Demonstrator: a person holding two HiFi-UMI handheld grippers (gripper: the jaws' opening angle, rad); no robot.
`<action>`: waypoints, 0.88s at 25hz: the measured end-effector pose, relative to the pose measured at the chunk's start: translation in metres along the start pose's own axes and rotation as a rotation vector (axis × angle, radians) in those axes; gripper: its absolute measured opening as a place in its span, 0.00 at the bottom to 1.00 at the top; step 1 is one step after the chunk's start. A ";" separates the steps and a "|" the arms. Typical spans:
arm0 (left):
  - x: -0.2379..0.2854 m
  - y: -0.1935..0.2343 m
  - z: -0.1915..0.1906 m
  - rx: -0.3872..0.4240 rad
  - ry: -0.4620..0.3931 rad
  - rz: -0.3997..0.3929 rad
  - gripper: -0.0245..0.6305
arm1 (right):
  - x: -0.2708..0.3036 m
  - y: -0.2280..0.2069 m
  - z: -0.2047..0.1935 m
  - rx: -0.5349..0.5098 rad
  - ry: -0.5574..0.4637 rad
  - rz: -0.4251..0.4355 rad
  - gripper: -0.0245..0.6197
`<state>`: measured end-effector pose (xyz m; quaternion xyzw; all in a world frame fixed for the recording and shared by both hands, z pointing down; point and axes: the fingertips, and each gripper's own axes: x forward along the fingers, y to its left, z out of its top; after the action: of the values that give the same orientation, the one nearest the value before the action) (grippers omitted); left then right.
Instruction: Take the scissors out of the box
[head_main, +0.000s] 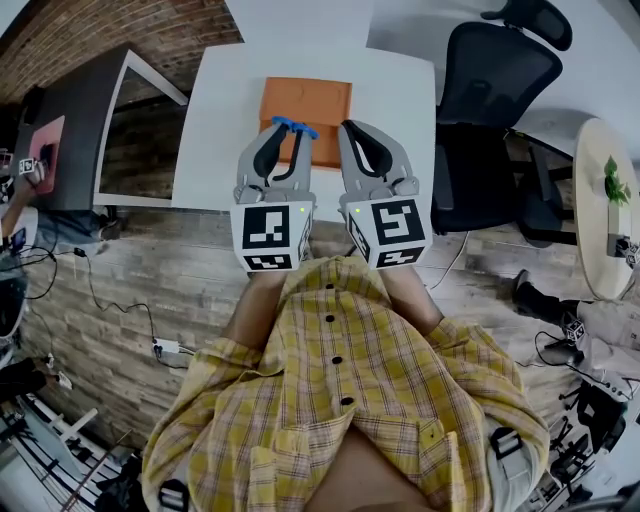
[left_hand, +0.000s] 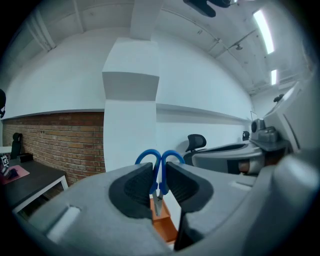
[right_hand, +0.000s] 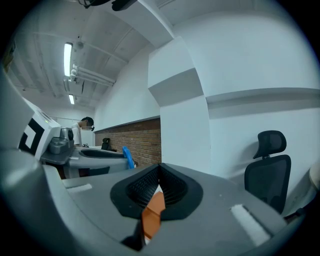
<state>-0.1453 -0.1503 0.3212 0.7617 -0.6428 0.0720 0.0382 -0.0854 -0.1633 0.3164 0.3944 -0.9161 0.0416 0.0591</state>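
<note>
An orange box lies on the white table. My left gripper is shut on the blue-handled scissors, held above the box's near edge. In the left gripper view the scissors stand upright between the pads, handles up and blades hanging down over the box. My right gripper hovers just right of the left one, its jaws shut with nothing between them. In the right gripper view the gripper shows the box through the slit under its tips, and a blue scissor handle to the left.
A black office chair stands right of the table. A dark desk stands to the left and a round table with a plant at the far right. Cables lie on the wooden floor. A person stands far off.
</note>
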 end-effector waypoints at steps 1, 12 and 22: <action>-0.001 0.000 0.002 0.001 -0.005 0.002 0.17 | 0.000 0.001 0.001 -0.001 -0.002 0.000 0.03; -0.012 0.007 0.015 -0.007 -0.063 0.046 0.17 | -0.002 0.004 0.013 -0.010 -0.049 0.000 0.03; -0.011 0.006 0.015 -0.006 -0.073 0.042 0.17 | -0.003 0.003 0.015 -0.014 -0.058 -0.004 0.03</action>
<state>-0.1525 -0.1432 0.3043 0.7501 -0.6597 0.0429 0.0154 -0.0871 -0.1608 0.3006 0.3968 -0.9169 0.0236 0.0351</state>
